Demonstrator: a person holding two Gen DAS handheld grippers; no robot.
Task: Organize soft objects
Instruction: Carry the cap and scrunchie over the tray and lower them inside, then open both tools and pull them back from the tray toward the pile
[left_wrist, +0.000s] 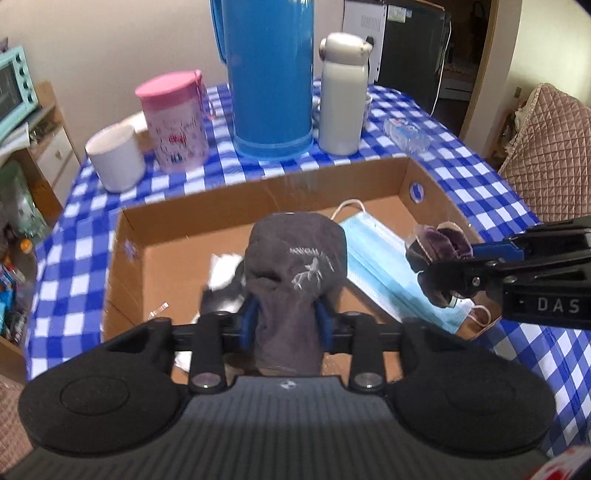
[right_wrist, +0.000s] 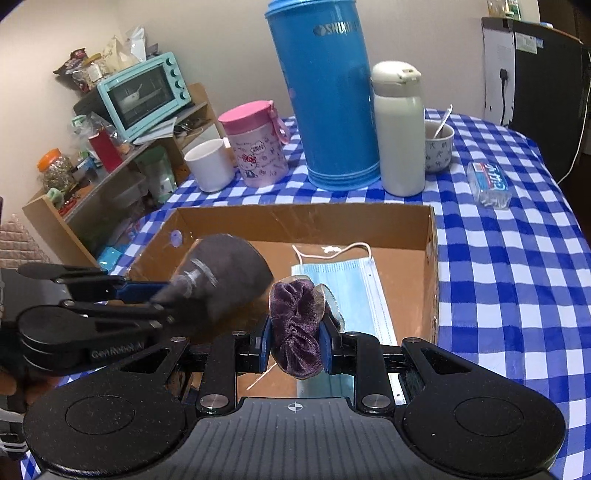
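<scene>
Left tongs (left_wrist: 286, 325) pinching a grey sock (left_wrist: 295, 266), held above the cardboard box (left_wrist: 258, 199) on the checked desk (right_wrist: 517, 277). Right tongs (right_wrist: 294, 339) pinching a purple scrunchie (right_wrist: 297, 321) over the box's near right side. Blue face mask (right_wrist: 354, 288) lying flat inside, right of the sock.

my left gripper (left_wrist: 284, 325) and right gripper (right_wrist: 295, 343) are both clamped on cloth, level, side by side
</scene>
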